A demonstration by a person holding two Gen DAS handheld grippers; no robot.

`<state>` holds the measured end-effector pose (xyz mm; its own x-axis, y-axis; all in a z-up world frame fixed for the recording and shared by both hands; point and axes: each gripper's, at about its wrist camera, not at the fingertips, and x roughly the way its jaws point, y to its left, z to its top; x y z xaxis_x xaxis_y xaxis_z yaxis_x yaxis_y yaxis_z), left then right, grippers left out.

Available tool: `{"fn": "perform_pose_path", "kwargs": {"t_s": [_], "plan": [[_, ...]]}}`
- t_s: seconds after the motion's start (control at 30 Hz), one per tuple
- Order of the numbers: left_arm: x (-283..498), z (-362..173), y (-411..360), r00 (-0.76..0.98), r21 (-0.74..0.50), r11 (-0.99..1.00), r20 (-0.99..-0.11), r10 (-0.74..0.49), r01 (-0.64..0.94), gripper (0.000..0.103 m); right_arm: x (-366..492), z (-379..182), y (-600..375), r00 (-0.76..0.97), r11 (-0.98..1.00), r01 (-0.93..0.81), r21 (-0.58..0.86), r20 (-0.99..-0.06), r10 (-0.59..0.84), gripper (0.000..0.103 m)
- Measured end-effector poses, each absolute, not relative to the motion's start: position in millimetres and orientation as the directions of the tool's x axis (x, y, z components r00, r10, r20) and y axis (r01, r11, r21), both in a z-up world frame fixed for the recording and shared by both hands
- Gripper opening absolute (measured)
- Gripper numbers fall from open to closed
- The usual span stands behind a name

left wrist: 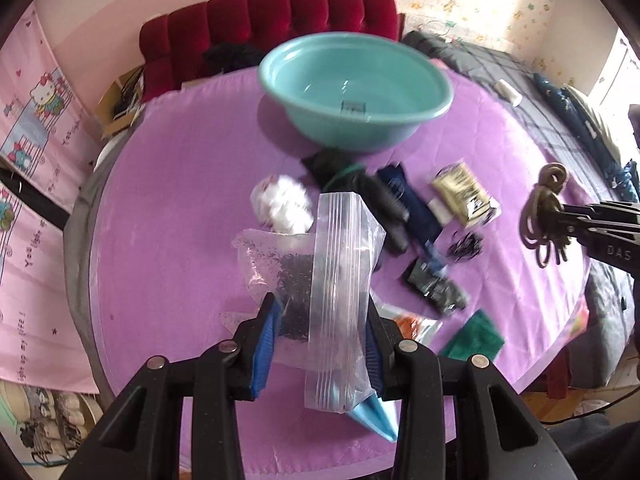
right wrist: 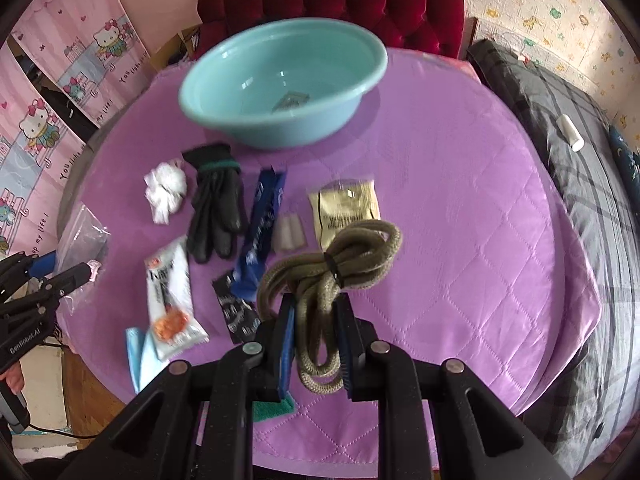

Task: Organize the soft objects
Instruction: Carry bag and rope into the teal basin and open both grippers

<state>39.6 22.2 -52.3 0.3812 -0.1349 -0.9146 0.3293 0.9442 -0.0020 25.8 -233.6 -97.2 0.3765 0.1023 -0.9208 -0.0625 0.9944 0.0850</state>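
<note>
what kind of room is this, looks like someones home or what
Most likely a bedroom in a home. A red tufted headboard stands behind the purple quilted cover, a grey plaid blanket lies beside it, and a pink cartoon-cat curtain hangs at the left.

Home bedroom: red tufted headboard (right wrist: 332, 4), quilted purple bedspread (right wrist: 460, 208)

You worked over a purple quilted cover (right wrist: 460, 208) spread on a bed. A tufted dark red headboard (right wrist: 332, 4) stood behind it. Pink cartoon-cat curtains (right wrist: 60, 92) hung on your left, and star-patterned wallpaper (right wrist: 560, 4) covered the right wall. A grey plaid blanket (right wrist: 580, 184) lay alongside. Daylight fell from the right.
</note>
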Motion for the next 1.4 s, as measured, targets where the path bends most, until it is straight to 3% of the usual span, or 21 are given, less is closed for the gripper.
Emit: {"fn": "perform_pose_path", "kwargs": {"t_s": [0.53, 1.4], "plan": [[100.3, -7.2, -16.9, 0.424, -0.032, 0.911, -0.878, -0.222, 0.411, 0.042, 90.1, -44.3, -229.6, 0.453, 0.991, -0.091, 0.098, -0.882, 0.129, 0.019], [232.9, -41.7, -70.4, 0.414, -0.047, 0.894, -0.874, -0.253, 0.446, 0.042, 235.2, -69.6, -225.4, 0.458, 0.983, -0.075, 0.167, -0.870, 0.183, 0.020]]}}
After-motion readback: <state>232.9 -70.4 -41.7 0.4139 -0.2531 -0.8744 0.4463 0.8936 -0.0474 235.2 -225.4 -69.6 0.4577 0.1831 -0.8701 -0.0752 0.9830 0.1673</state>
